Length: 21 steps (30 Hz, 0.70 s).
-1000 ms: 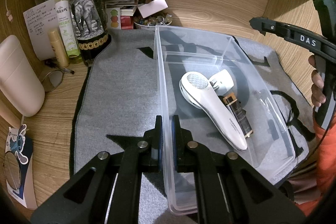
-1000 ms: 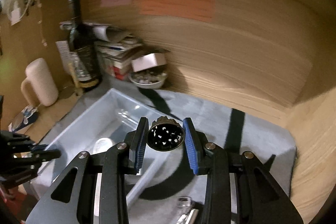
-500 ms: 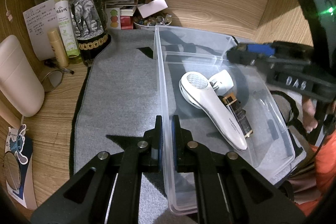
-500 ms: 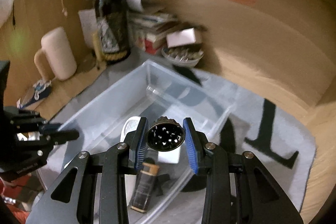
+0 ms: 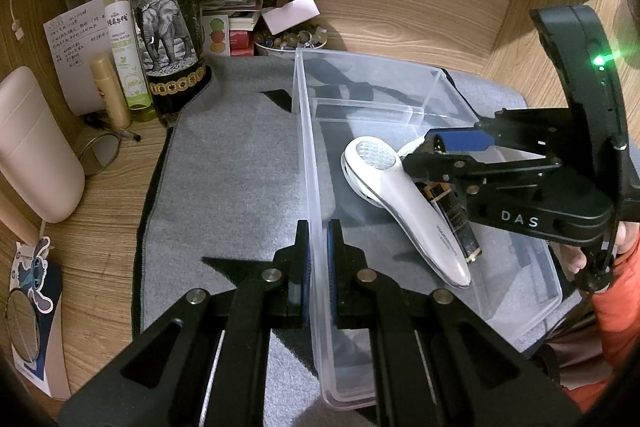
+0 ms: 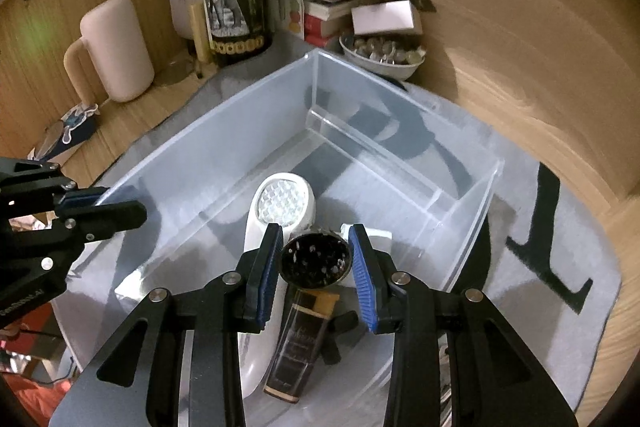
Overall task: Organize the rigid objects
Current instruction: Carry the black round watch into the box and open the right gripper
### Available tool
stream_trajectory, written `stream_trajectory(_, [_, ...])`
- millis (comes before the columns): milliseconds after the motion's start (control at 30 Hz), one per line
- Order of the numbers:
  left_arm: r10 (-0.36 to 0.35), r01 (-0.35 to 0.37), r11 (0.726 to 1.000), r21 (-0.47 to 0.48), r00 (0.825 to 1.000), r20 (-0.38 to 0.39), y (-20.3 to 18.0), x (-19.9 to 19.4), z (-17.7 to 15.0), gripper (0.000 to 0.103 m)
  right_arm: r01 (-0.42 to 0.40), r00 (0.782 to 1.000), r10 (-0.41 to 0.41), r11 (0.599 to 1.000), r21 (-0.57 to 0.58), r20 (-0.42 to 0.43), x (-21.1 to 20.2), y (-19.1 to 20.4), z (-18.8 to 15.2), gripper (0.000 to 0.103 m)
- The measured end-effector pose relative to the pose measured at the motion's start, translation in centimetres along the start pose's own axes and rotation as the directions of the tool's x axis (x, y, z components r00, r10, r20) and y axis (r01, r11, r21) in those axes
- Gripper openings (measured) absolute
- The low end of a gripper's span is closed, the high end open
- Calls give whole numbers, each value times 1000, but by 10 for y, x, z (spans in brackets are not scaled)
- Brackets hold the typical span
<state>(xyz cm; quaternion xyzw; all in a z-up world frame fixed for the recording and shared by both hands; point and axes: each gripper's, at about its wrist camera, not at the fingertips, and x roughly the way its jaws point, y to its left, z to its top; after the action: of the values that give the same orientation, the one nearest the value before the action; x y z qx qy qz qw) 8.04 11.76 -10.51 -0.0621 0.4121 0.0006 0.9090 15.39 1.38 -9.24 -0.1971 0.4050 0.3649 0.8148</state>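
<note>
Lowered since a second ago, the right gripper (image 6: 316,263) now hangs inside the bin (image 6: 208,143), fingers clamped on a dark round grinder (image 6: 315,261) above the white device (image 6: 282,207). Left gripper (image 5: 318,247) fingers pinch the bin's wall.

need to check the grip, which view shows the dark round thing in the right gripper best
The right wrist view. There the dark round piece sits centred between the right gripper's blue pads, its perforated open face toward the camera, above the clear bin. The left wrist view shows only a sliver of it behind the gripper's finger.
</note>
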Motion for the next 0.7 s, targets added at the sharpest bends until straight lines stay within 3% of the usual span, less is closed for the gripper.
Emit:
stream_trajectory(167, [0,0,1000,0,1000,0,0,0,0,7,11,1000,-11,1000,-1,-15,1,1,-1,33])
stream_trajectory(300, [0,0,1000,-1,1000,0,0,0,0,7,28,999,-27,1000,-7,19,-8,1,0,48])
stream_trajectory(467, [1,-1,1000,1,1000,0,0,0,0,7,57,998,-57,998,4,41,-24,-3,3,59])
stream_trajectory(700, [0,0,1000,-1,1000,-1,1,0,1,7,71,985,-75,997,37,153,-61,-14,4,73])
